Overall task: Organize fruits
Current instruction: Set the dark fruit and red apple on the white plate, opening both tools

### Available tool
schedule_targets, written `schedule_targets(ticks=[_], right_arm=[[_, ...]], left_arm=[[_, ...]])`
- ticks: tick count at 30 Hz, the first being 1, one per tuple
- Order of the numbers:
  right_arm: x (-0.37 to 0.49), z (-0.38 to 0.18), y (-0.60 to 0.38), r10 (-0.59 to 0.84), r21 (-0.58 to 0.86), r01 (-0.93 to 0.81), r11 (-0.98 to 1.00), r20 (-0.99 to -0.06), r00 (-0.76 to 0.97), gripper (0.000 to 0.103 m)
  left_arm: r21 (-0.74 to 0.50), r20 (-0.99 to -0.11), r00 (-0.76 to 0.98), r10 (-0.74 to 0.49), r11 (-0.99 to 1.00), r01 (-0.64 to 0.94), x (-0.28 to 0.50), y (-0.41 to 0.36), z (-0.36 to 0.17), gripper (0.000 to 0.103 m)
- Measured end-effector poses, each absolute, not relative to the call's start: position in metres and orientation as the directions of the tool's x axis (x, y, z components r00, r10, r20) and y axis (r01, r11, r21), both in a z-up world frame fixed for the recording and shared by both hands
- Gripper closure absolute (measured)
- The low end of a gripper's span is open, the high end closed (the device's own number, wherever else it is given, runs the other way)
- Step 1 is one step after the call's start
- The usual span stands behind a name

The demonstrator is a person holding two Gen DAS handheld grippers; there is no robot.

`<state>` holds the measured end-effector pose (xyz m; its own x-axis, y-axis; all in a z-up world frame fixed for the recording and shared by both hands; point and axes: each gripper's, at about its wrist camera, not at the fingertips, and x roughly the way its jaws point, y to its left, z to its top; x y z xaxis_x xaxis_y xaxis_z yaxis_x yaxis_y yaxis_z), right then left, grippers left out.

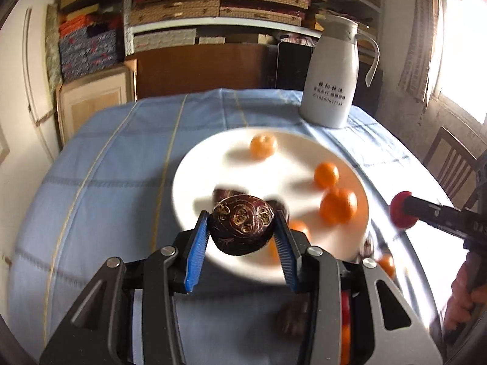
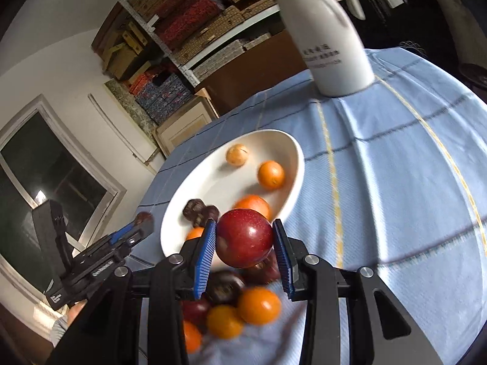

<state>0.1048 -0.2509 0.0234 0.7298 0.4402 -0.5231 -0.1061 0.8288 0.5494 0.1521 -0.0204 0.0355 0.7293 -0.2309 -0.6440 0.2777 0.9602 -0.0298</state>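
My left gripper is shut on a dark brown wrinkled fruit and holds it above the near edge of the white plate. The plate holds several oranges and dark fruits. My right gripper is shut on a red apple above the plate's rim. It also shows in the left wrist view at the right with the apple. Loose oranges and dark fruits lie on the cloth below it.
A white thermos jug stands on the blue tablecloth behind the plate. Shelves of boxes fill the back wall. A wooden chair stands at the right. The other gripper shows left of the plate.
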Motion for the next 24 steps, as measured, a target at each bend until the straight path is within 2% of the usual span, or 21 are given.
schedule_targets(ticks=[7,9,11,15,17,21,24], right_arm=[[0.169,0.034,-0.203,0.440,0.480,-0.171,0.861,-0.533,0.723,0.063],[0.180,0.024,-0.198,0.433,0.468,-0.161,0.869,-0.560,0.706,0.059],[0.183,0.018,-0.199,0.425,0.458,-0.153,0.876,-0.582,0.693,0.050],[0.172,0.020,-0.211,0.404,0.463,-0.129,0.877,-0.566,0.719,0.047],[0.164,0.020,-0.219,0.390,0.469,-0.111,0.876,-0.554,0.735,0.043],[0.155,0.018,-0.236,0.376,0.497,-0.074,0.864,-0.542,0.752,0.042],[0.143,0.018,-0.247,0.356,0.505,-0.048,0.862,-0.534,0.767,0.041]], left_arm=[[-0.077,-0.674,0.699,-0.238,0.964,0.255,0.211,-0.032,0.017,0.061],[-0.075,-0.686,0.688,-0.238,0.963,0.259,0.217,-0.030,0.010,0.054],[-0.082,-0.688,0.688,-0.232,0.966,0.244,0.219,-0.026,0.007,0.039],[-0.094,-0.677,0.695,-0.242,0.965,0.245,0.213,-0.020,0.010,0.036],[-0.077,-0.670,0.706,-0.231,0.967,0.244,0.206,-0.019,0.011,0.030],[-0.083,-0.667,0.709,-0.229,0.969,0.235,0.190,-0.011,0.010,0.027],[-0.105,-0.665,0.710,-0.231,0.970,0.217,0.174,-0.001,0.007,0.021]])
